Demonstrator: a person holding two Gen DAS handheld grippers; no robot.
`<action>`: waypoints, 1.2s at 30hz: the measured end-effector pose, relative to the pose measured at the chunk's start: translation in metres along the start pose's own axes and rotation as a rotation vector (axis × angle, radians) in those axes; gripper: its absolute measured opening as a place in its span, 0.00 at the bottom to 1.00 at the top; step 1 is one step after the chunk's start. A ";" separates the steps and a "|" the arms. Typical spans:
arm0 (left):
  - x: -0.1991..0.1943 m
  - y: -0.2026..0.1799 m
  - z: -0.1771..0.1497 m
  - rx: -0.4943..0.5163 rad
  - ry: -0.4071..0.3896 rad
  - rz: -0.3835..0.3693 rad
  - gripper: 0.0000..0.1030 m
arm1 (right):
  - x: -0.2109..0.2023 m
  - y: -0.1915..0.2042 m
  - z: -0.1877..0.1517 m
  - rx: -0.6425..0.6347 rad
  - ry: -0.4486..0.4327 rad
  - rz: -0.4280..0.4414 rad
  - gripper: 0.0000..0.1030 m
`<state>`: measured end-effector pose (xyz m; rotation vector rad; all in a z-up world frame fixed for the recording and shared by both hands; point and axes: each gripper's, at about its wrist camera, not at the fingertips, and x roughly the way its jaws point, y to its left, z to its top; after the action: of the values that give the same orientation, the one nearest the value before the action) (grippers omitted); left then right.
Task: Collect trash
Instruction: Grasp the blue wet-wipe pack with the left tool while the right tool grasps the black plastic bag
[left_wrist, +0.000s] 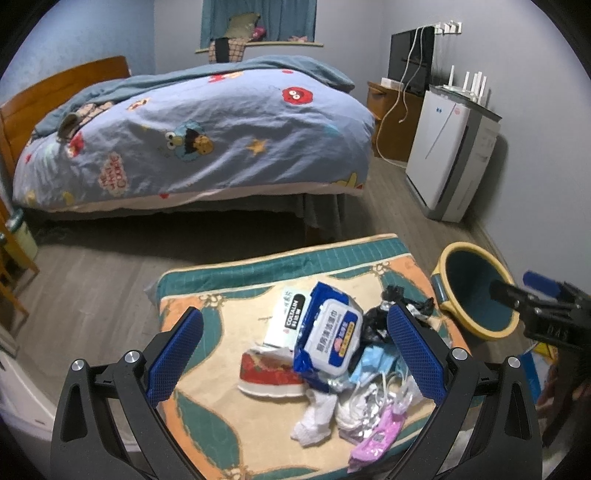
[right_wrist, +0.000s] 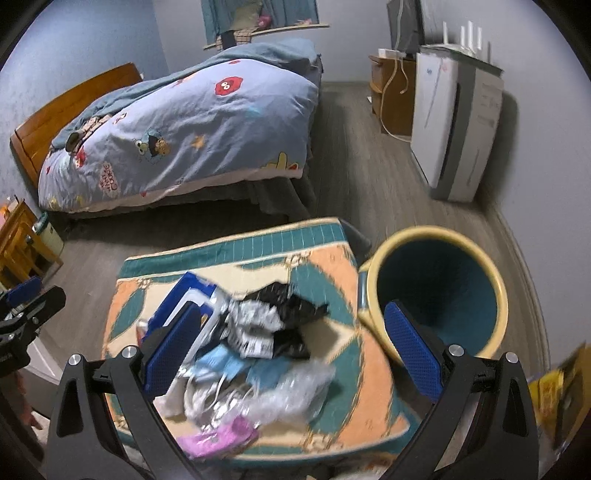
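A patterned cushion (left_wrist: 207, 332) carries a heap of trash (left_wrist: 332, 354).

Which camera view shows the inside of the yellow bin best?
The right wrist view: the yellow bin is close and large, its dark teal inside open to the camera. In the left wrist view the bin is smaller, near the right edge, partly hidden by the right hand-held gripper.

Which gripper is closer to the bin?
The right. The right gripper hangs open beside the bin, one finger in front of its rim. The left gripper is open over the trash pile.
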<state>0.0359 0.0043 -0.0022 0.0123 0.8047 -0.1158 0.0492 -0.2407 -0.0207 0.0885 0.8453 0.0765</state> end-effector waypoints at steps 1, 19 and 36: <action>0.004 0.000 0.004 0.003 0.001 0.015 0.96 | 0.006 0.002 0.006 -0.012 0.011 -0.008 0.95; 0.120 0.000 0.008 0.140 0.203 0.031 0.95 | 0.123 -0.017 0.016 0.109 0.346 0.049 0.95; 0.188 -0.018 -0.014 0.173 0.399 -0.128 0.62 | 0.183 -0.038 -0.010 0.420 0.566 0.097 0.58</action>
<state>0.1532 -0.0311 -0.1462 0.1516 1.1920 -0.3108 0.1637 -0.2596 -0.1672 0.5218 1.4144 0.0126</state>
